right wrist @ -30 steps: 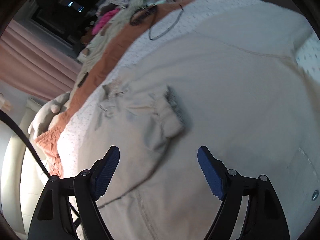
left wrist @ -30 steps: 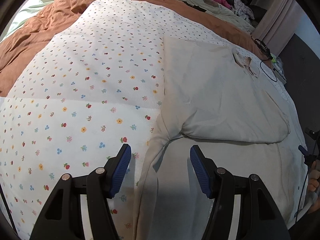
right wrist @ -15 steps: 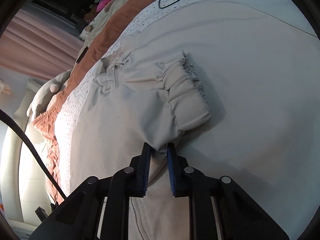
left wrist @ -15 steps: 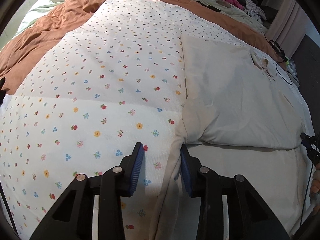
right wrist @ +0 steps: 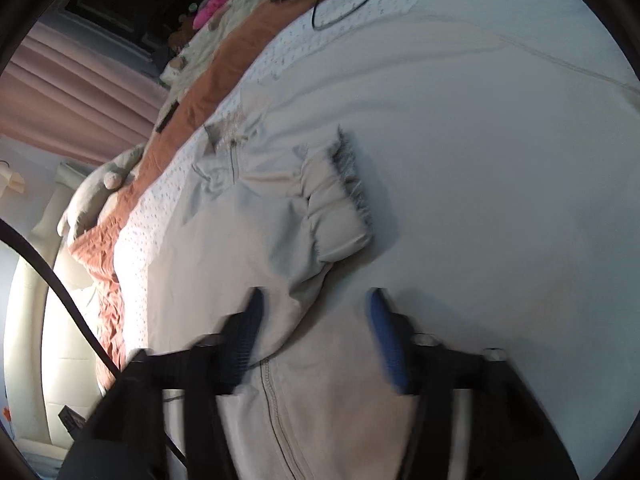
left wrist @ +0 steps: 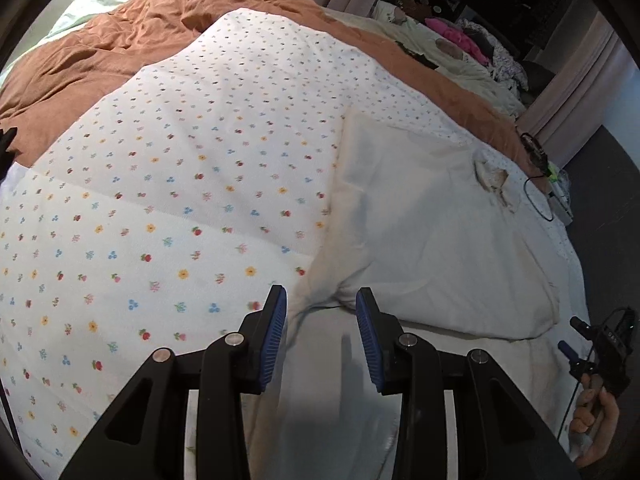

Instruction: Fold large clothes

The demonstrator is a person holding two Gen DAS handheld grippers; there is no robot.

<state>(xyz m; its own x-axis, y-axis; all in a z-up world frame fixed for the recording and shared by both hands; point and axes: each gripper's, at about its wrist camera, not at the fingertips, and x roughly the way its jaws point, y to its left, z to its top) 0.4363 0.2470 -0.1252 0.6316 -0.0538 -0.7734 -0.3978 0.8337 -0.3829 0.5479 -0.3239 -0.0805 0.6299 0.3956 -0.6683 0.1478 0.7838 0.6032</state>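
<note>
Left gripper (left wrist: 320, 334): jaws now parted again, after closing to a narrow gap half a second ago over the cream jacket (left wrist: 432, 240) edge; fabric lies flat between the blue pads (left wrist: 276, 336), not pinched.

Right gripper (right wrist: 316, 340): jaws apart now, having been clamped on the sleeve (right wrist: 320, 216) half a second ago. The sleeve, cuff (right wrist: 352, 176) folded inward, rests on the jacket body just ahead of the fingertips. The right wrist view is motion-blurred.

Before me, bed under floral-print quilt (left wrist: 168, 184); rust-brown duvet (left wrist: 120, 40) bunched beyond; pale pillow (left wrist: 86, 8) at far left; pink curtains (right wrist: 72, 92) along wall; dark floor (left wrist: 600, 184) at right; my view dim toward room's far end.
</note>
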